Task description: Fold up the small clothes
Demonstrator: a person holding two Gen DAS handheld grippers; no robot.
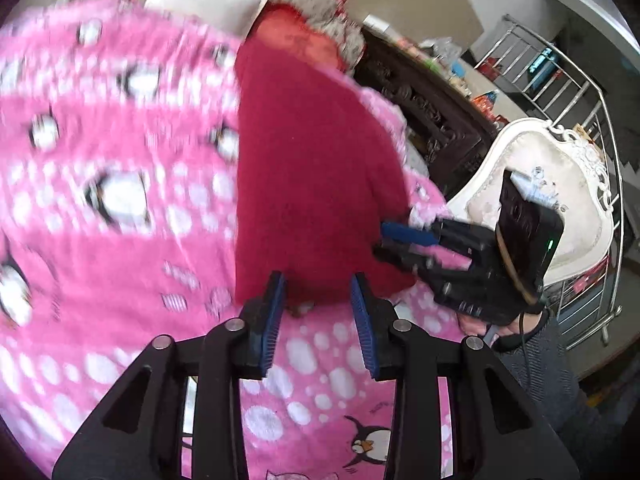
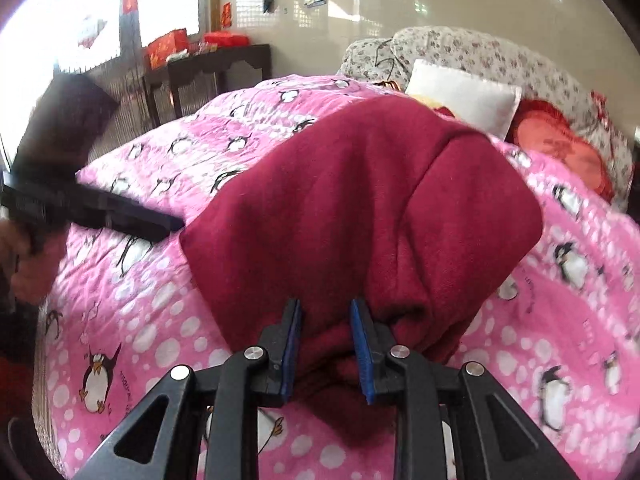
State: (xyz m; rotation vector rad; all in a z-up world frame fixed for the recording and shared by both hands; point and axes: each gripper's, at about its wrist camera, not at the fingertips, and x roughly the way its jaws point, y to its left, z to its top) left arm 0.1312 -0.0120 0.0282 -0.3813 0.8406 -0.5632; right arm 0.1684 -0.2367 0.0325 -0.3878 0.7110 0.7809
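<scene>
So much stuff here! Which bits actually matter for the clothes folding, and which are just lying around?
In the job:
- dark red garment
- left gripper, at the garment's near edge
- right gripper, jaws around a bunched edge of the garment
- pink penguin blanket underneath, the work surface

Just lying about:
- white pillow
- red cushion
- white chair
- dark side table

The bed in front of me was covered by a pink penguin blanket. At 1 o'clock lay a white pillow and, beside it, a red cushion, both against a flowered quilt. At 10 o'clock a dark wooden table stood below a bright window, with red boxes on it. The wall behind was pale. From my other side, a white ornate chair stood at 3 o'clock, and a steel railing behind it.
</scene>
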